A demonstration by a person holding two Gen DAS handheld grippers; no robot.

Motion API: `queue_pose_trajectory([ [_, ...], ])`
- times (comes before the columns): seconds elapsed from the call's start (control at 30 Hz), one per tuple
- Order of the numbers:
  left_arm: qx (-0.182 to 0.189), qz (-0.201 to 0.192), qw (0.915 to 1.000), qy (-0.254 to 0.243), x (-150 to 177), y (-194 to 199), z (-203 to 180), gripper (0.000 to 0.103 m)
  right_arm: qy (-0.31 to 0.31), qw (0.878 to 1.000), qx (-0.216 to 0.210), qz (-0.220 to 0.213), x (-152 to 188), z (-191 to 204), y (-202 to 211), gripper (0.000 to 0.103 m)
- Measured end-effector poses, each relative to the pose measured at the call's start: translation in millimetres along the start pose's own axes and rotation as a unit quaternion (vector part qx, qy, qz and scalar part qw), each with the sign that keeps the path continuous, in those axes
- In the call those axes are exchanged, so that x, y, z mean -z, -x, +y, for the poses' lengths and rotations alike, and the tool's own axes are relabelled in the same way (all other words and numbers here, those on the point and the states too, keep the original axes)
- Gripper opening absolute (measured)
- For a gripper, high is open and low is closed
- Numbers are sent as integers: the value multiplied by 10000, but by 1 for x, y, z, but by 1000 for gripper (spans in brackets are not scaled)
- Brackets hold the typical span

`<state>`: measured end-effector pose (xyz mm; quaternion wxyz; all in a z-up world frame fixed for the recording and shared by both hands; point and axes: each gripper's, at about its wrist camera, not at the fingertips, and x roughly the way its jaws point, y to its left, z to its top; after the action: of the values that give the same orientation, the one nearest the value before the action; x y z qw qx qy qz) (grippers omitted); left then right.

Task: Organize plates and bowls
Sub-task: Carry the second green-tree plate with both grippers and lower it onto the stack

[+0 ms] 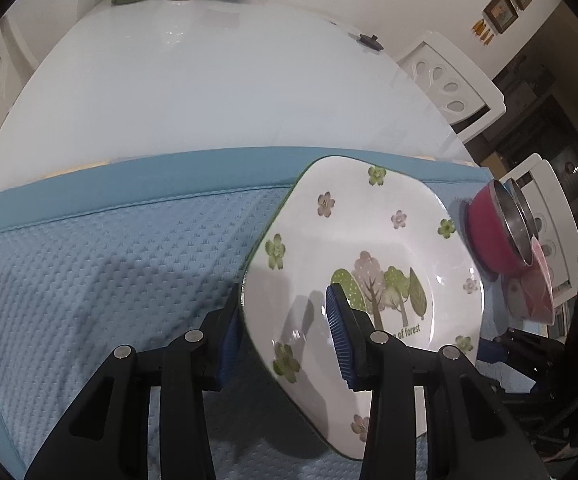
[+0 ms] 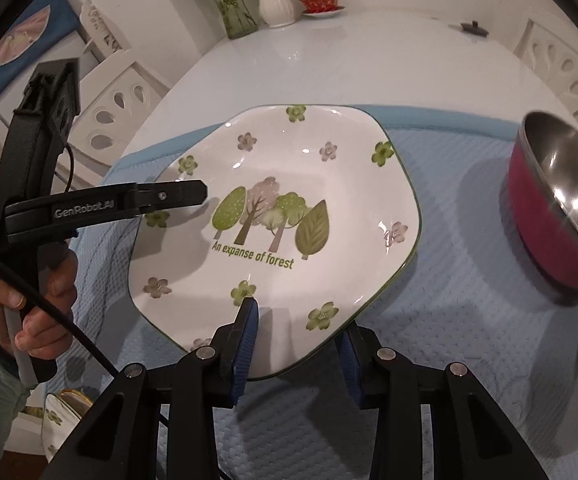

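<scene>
Plate (image 2: pixel 277 216), white with painted trees, small flowers and the words "An expanse of forest", sits tilted above the blue quilted mat (image 1: pixel 101 264), gripped at two edges. The left gripper (image 1: pixel 285 336) clamps its left rim, one blue pad on the painted face and the other behind the edge. The right gripper (image 2: pixel 297 340) clamps the near rim the same way, one pad on top and one under the edge. In the right wrist view a hand (image 2: pixel 29 304) holds the left tool's handle at the left side. A red bowl (image 2: pixel 549 208) with a shiny metal inside stands on the mat just right of the plate, not touching it. The mat covers the near part of a white table (image 1: pixel 193 80). At the table's far edge stand a glass vase (image 2: pixel 233 4), a white vase (image 2: pixel 275 4) and a red lidded cup (image 2: pixel 321 0) on a saucer.
</scene>
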<state>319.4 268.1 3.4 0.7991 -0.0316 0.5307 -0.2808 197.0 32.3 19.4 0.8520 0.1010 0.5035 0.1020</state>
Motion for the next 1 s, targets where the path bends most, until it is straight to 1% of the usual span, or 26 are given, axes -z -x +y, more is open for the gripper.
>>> queue_pose_trajectory([
  [0.07,6,-26,10000,26,-2,-3,0,36,-105,9999,109,6,-5,-13,0,37],
  [0.13,12,-43,10000,59,-4,-9,0,36,-260,9993,246,-93,-15,-28,-2,37],
  [0.17,27,-105,9999,66,-6,-11,0,36,-323,9991,248,-125,-18,-34,-4,37],
  [0.2,35,-130,9999,70,-7,-13,-1,36,-414,9989,193,-146,-23,-43,-9,37],
  [0.27,12,-162,9998,100,-11,-15,-4,40,-436,9987,0,-257,-28,-50,-15,37],
  [0.3,0,-156,9998,76,-11,-16,-6,42,-322,9991,26,-261,-31,-46,-16,37],
  [0.33,-32,-118,9999,40,-12,-17,-9,46,-168,9995,76,-249,-32,-40,-17,40],
  [0.4,-100,-121,9998,98,-13,-16,-11,46,-42,9992,277,-272,-32,-32,-17,41],
  [0.5,-16,-131,9990,438,-7,-8,-12,46,-465,9987,63,-187,-30,-37,-14,41],
  [0.63,-150,-130,9982,561,3,4,-23,46,-908,9958,-48,-29,-26,-40,-7,41],
  [0.7,-191,-138,9977,631,8,12,-29,46,-1019,9948,-21,67,-22,-38,-4,41],
  [0.8,-173,-271,9973,655,14,28,-38,46,-1202,9927,-114,65,-15,-36,5,41],
  [0.9,-209,-412,9973,577,19,43,-47,46,-1183,9929,-122,8,-8,-29,16,41],
  [1.0,-145,-573,9967,550,28,63,-55,46,-1143,9932,-208,-84,-2,-23,34,41],
])
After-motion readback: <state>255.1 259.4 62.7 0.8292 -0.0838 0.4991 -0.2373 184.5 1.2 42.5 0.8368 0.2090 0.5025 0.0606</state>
